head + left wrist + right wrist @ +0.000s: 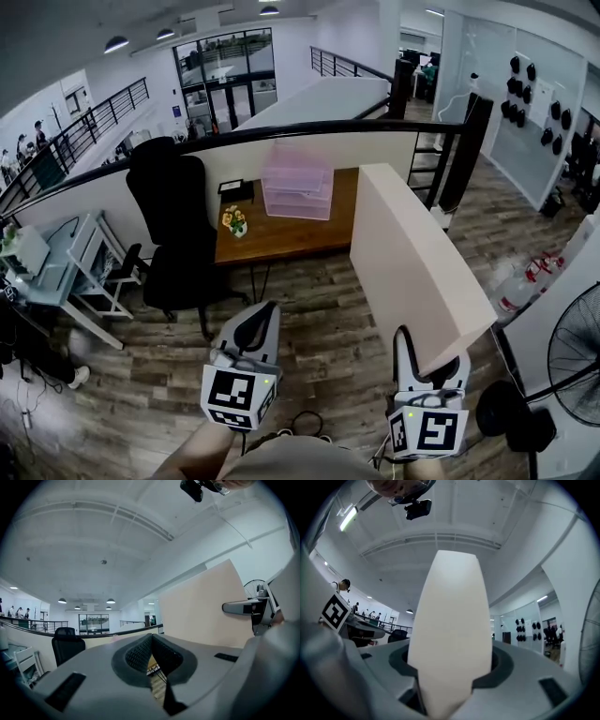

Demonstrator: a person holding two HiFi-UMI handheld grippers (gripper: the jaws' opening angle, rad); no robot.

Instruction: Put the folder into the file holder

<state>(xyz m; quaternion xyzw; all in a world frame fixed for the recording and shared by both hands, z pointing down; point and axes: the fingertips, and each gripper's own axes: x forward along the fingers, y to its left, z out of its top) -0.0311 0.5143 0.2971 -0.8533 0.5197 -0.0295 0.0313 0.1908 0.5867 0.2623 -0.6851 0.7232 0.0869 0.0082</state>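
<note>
A thick cream folder [412, 253] stands on edge in the air, with my right gripper [427, 364] shut on its near lower end. In the right gripper view the folder [450, 620] fills the gap between the jaws of that gripper [450, 670] and rises straight ahead. The folder [197, 606] also shows to the right in the left gripper view. My left gripper [262, 314] hovers above the floor to the folder's left; its pads [140, 653] meet with nothing between them. The file holder [298, 190], a pink translucent tray stack, sits at the back of the wooden desk [281, 239].
A black office chair [173, 220] stands left of the desk, and a small flower pot [234, 221] sits on it. A low partition with a black rail [309, 131] backs the desk. A floor fan [574, 361] is at the right, white furniture [89, 262] at the left.
</note>
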